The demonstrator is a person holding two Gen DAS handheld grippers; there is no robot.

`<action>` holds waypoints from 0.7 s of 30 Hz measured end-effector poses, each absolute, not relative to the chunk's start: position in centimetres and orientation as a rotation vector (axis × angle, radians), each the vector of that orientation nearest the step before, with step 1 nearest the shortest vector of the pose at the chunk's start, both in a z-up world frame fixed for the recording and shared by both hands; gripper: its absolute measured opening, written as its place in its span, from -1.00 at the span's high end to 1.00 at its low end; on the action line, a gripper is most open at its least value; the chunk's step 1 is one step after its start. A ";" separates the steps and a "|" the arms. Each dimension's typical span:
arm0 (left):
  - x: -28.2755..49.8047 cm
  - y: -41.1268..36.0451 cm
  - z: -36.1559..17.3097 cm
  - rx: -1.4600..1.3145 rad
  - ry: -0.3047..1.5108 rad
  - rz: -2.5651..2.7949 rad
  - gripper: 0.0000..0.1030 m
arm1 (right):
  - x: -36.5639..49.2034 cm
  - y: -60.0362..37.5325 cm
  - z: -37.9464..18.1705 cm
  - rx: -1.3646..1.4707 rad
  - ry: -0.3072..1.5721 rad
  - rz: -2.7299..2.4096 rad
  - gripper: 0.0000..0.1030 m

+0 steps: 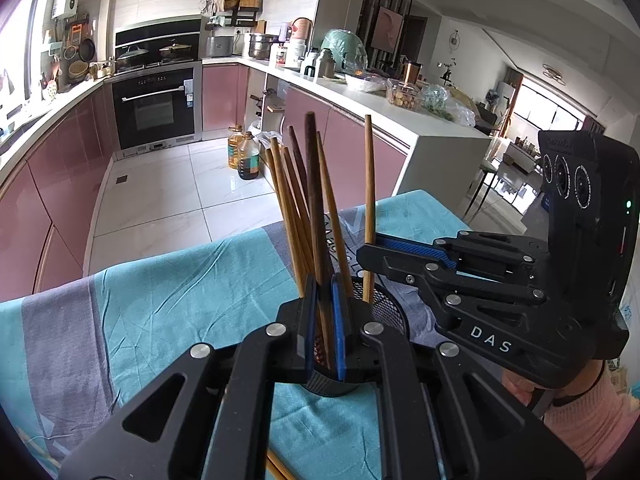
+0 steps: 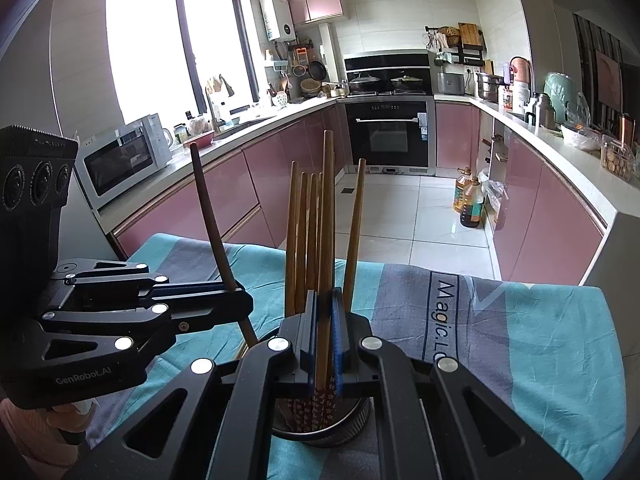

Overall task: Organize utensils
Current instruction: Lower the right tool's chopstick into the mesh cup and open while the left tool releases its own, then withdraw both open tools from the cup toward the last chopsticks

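A black mesh cup (image 1: 386, 312) (image 2: 320, 434) stands on the teal and grey tablecloth (image 1: 180, 300) (image 2: 520, 340) with several wooden chopsticks (image 1: 288, 200) (image 2: 300, 240) upright in it. My left gripper (image 1: 323, 292) (image 2: 240, 300) is shut on a dark brown chopstick (image 1: 314, 184) (image 2: 210, 216), which leans over the cup's left side. My right gripper (image 2: 325, 308) (image 1: 366, 252) is shut on a light brown chopstick (image 2: 329, 200) (image 1: 369, 184), held nearly upright with its lower end at the cup's mouth. The cup's near rim is hidden behind the jaws.
Loose chopsticks (image 1: 280, 468) lie on the cloth at the near edge. A hand in a pink sleeve (image 1: 592, 412) holds the right gripper. Beyond the table are a tiled floor, pink cabinets, an oven (image 2: 390, 136) and oil bottles (image 1: 244, 156).
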State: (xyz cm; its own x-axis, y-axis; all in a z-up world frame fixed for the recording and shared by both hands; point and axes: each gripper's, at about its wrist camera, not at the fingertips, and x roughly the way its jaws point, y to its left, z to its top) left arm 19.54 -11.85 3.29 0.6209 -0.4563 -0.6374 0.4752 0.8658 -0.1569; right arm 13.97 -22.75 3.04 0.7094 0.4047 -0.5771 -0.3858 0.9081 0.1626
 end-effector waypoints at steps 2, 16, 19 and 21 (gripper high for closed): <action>19.6 -12.1 3.2 0.041 0.721 -0.524 0.83 | 14.2 -22.8 3.0 0.038 0.651 0.437 0.89; 20.0 -12.3 1.8 0.046 0.737 -0.506 0.80 | 14.7 -23.5 2.2 0.086 0.674 0.434 0.87; 19.7 -11.7 1.8 0.038 0.726 -0.508 0.67 | 14.1 -23.5 2.1 0.088 0.671 0.438 0.87; 19.3 -11.0 1.9 0.026 0.715 -0.502 0.58 | 13.5 -23.6 2.1 0.092 0.666 0.446 0.86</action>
